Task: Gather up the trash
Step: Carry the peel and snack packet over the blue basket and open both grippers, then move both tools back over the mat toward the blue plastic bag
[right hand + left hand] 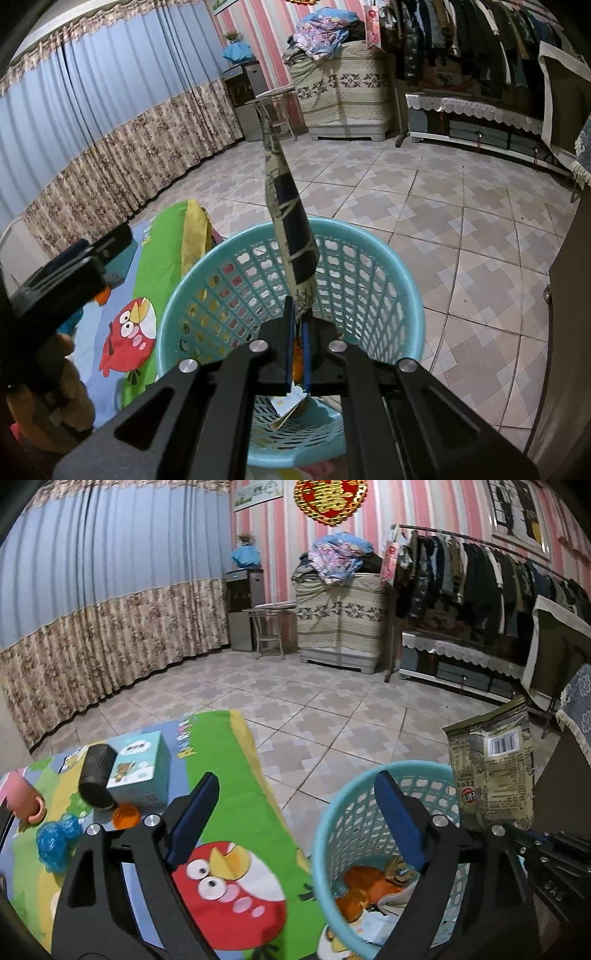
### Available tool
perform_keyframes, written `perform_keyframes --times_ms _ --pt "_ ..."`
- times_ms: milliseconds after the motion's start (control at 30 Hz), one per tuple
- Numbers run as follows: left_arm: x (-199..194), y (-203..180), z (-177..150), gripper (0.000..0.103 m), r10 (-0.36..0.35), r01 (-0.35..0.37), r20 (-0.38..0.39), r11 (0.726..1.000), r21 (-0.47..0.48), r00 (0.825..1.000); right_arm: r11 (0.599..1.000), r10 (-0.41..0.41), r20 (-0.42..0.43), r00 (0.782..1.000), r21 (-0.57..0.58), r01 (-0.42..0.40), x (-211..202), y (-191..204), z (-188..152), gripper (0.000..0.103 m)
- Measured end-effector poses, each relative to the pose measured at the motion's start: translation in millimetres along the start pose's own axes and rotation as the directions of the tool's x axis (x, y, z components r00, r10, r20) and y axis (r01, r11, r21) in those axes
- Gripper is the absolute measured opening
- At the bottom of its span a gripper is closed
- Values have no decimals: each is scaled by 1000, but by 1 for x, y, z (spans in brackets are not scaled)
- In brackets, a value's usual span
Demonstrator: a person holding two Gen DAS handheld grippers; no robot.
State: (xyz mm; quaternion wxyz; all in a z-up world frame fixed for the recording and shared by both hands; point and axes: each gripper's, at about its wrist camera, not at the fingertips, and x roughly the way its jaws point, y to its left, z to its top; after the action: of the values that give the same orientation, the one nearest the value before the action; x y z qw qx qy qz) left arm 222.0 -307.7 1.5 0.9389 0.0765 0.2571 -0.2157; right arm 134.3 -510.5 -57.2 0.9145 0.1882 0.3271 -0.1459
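Pinching the lower edge of a crumpled snack bag (291, 236), the right tool (298, 325) holds it upright above the turquoise basket (384, 258), which already contains orange peel (364, 884) and paper scraps (286, 404). The left tool (295, 805) hangs with its blue pads (192, 819) spread wide and empty, straddling the basket rim and the cartoon-bird mat (229, 890). On the mat lie a tissue box (142, 771), a black roll (96, 775), an orange cap (126, 815) and a blue wad (57, 840).

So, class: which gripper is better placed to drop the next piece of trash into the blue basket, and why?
Right. The right gripper is shut on the snack wrapper, held above the blue basket. The left gripper is open and holds nothing.
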Motion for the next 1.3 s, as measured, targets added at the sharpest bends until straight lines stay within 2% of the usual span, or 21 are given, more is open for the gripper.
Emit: perform_keyframes --times_ms 167,200,300,400,467,567,633,800,1067,1300 --pt "-7 15 -1 86 29 -29 7 1000 -8 1000 1000 -2 -20 1000 0 2 10 8 -1 6" --pt "-9 16 -3 86 36 -36 11 999 -7 999 1000 -4 -23 1000 2 4 11 9 0 11" --pt "-15 25 -3 87 44 -43 19 999 -18 999 1000 -29 -26 999 -1 29 15 11 -2 56" --pt "-21 33 -3 89 53 -52 26 998 -28 998 999 -42 -23 999 -3 42 15 14 -2 62" --pt "-25 39 -4 91 57 -56 28 998 -35 998 999 -53 -13 999 -2 53 14 15 -2 71" --pt "-31 50 -5 92 70 -69 31 997 -45 997 997 -72 28 997 -13 73 7 20 -1 78" --pt "-36 58 -7 93 79 -77 38 995 -56 996 996 -85 62 994 -25 87 1 26 1 87" --pt "-47 79 -11 97 100 -97 35 992 -80 994 994 -81 99 992 -65 88 -5 43 4 88" --pt "-63 122 -33 97 134 -132 12 985 -112 991 985 -69 148 987 -144 90 -13 78 0 94" --pt "-77 165 -49 97 209 -208 -1 970 -128 978 971 -33 161 986 -228 70 -15 118 -10 95"
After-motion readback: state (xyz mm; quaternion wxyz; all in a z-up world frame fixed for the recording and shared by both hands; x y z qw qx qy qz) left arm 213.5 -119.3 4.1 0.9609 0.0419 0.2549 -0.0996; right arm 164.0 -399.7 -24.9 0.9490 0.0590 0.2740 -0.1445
